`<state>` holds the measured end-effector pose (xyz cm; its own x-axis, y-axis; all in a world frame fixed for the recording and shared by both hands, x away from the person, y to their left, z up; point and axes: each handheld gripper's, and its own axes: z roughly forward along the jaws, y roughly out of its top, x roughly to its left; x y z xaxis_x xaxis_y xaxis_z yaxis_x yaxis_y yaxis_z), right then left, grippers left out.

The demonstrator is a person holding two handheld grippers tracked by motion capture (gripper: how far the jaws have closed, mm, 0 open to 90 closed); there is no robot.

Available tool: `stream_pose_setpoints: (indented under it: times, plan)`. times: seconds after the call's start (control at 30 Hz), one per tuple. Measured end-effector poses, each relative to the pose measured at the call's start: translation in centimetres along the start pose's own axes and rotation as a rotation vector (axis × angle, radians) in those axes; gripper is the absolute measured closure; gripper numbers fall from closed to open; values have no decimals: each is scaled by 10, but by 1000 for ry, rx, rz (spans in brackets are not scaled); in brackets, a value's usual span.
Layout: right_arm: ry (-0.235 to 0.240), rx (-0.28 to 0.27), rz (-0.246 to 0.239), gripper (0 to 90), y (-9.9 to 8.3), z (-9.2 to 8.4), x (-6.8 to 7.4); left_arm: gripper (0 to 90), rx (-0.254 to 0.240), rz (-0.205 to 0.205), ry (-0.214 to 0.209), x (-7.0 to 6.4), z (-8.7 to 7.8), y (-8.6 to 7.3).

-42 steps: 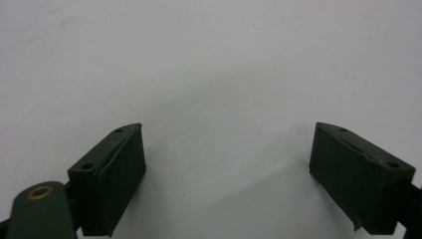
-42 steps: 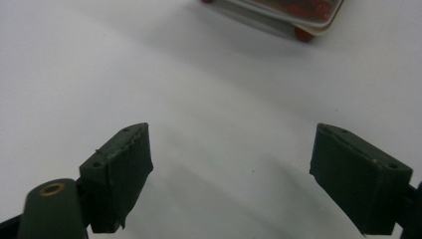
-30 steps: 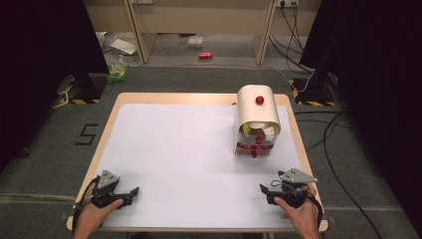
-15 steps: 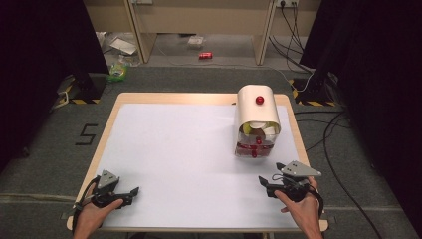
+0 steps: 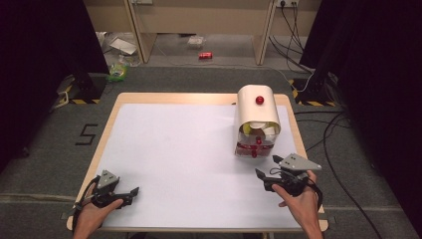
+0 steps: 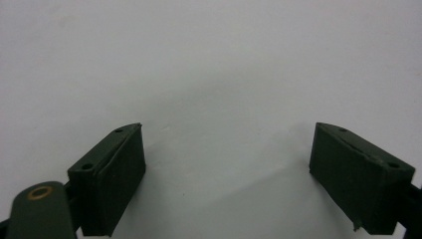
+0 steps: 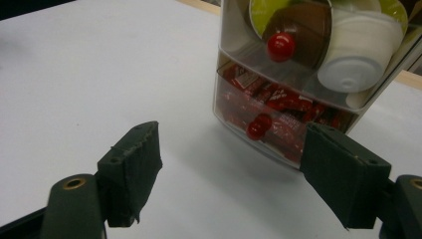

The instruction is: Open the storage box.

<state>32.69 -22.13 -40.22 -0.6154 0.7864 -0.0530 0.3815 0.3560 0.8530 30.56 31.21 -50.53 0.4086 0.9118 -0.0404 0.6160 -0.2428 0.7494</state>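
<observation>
Clear glossy plastic container [image 7: 298, 74], shiny red knobs [image 7: 281, 46], matt white tabletop [image 5: 174, 149] edged in pale wood

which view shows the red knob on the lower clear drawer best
The right gripper view: the small red knob on the clear plastic drawer is near and sharp. The high view shows it as a tiny red dot; the left gripper view faces white tabletop.

A lidded container [image 5: 256, 122] stands on the bench [image 5: 174, 149] toward its far right corner, with cups [image 7: 356, 47] in its upper part and packets [image 7: 283, 107] in the drawer below (a knob [image 7: 259, 127] sits on the drawer front). The right tool [image 5: 266, 178] is near the right front edge, just before the container and apart from it; the left tool [image 5: 130, 193] lies at the front left corner, well apart from both.
</observation>
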Motion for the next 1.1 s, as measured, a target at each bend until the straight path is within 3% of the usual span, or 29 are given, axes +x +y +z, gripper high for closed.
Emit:
stream_pose_setpoints:
  times: [0.47, 1.1]
  plan:
    - [9, -23, -8, 290, 27, 2, -3, 135, 0, 0, 0, 0, 0, 0]
    - [8, -49, -10, 318, 48, 6, -6, 135, 1, 1, 1, 0, 0, 0]
